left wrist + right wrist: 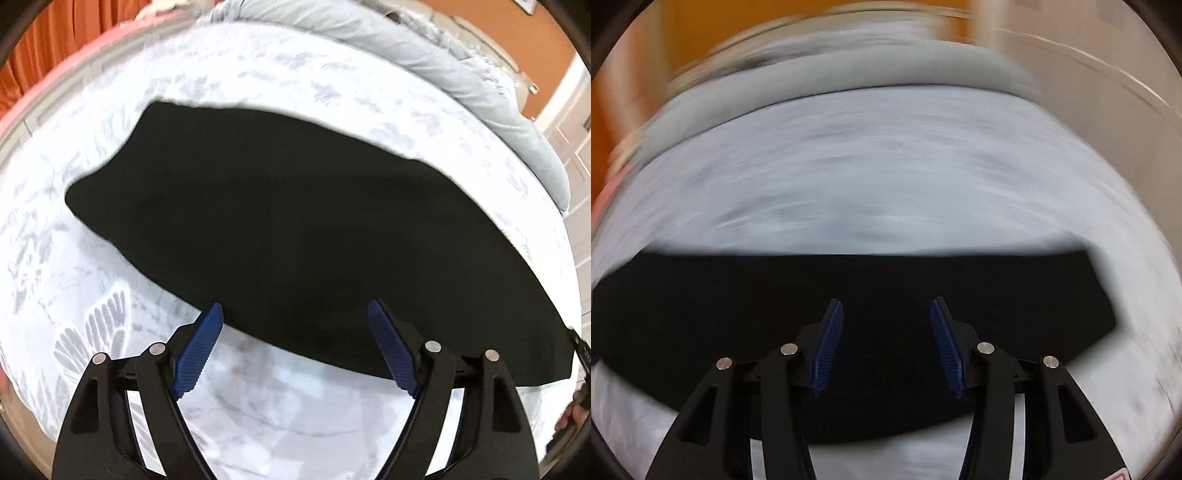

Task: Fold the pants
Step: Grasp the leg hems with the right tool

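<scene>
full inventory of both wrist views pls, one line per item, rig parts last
pants: 1, black, lying flat on the bed, long edge toward both grippers
bedsheet: 1, white with grey floral print, covers the bed under the pants
duvet: 1, pale grey, bunched along the far side of the bed
curtain: 1, orange, beyond the bed at upper left of the left wrist view
wall: orange, beyond the duvet
left gripper: 1, black with blue fingers, open, at the near edge of the pants, holding nothing
right gripper: 1, black with blue fingers, open, over the pants, holding nothing; view motion-blurred
</scene>
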Action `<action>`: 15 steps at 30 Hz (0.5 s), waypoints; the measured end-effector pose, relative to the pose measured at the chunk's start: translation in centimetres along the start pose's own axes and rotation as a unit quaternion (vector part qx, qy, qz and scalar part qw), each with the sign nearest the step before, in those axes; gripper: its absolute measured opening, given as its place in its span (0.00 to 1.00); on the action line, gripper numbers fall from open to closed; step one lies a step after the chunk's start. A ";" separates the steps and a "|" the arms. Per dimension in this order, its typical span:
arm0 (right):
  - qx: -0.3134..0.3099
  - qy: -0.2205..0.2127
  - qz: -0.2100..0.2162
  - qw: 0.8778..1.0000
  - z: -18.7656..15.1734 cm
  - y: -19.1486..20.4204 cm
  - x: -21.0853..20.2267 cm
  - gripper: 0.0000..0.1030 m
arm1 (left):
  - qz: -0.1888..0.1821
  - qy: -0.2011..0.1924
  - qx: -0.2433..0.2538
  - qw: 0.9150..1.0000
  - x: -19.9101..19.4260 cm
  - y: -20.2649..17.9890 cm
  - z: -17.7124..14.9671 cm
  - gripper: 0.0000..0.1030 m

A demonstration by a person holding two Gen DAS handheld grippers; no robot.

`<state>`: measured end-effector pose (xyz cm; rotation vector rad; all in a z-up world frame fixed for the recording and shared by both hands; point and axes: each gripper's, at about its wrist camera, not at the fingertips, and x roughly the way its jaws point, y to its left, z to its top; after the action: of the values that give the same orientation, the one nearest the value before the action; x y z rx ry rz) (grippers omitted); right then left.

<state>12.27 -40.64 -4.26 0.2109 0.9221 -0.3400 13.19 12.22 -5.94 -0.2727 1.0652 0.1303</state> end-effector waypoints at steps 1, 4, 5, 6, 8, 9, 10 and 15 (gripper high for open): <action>0.033 -0.007 -0.014 0.999 0.0 -3.4 -0.3 0.48 | -0.001 -0.009 0.003 1.000 -0.6 0.1 0.4 0.77; 0.106 -0.017 -0.049 0.993 -0.8 -12.7 -0.7 0.48 | -0.010 -0.042 0.007 0.999 -2.5 -2.9 -1.4 0.87; 0.110 -0.020 -0.056 0.992 -0.9 -14.4 -0.5 0.48 | -0.014 -0.053 0.009 0.998 -3.1 -3.7 -1.8 0.88; 0.108 -0.021 -0.057 0.992 -0.9 -15.1 -0.3 0.48 | -0.017 -0.066 0.018 0.998 -3.6 -4.8 -2.4 0.88; 0.107 -0.020 -0.043 0.993 -0.8 -16.7 0.8 0.49 | -0.017 -0.080 0.038 0.996 -4.3 -7.1 -2.8 0.88; 0.107 -0.014 -0.037 0.993 -0.6 -17.2 1.6 0.52 | -0.017 -0.089 0.051 0.995 -4.4 -8.2 -3.5 0.88; 0.108 -0.006 -0.036 0.993 -0.5 -17.4 2.2 0.53 | -0.017 -0.097 0.062 0.993 -4.3 -9.1 -4.1 0.88; 0.055 0.007 -0.060 0.997 -0.4 -16.3 4.8 0.48 | -0.028 -0.100 0.123 0.987 -3.3 -12.0 -4.5 0.88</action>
<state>8.54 -56.55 -8.90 0.2602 0.9336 -0.5010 10.67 -0.49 -3.23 -0.0641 0.8622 -0.0248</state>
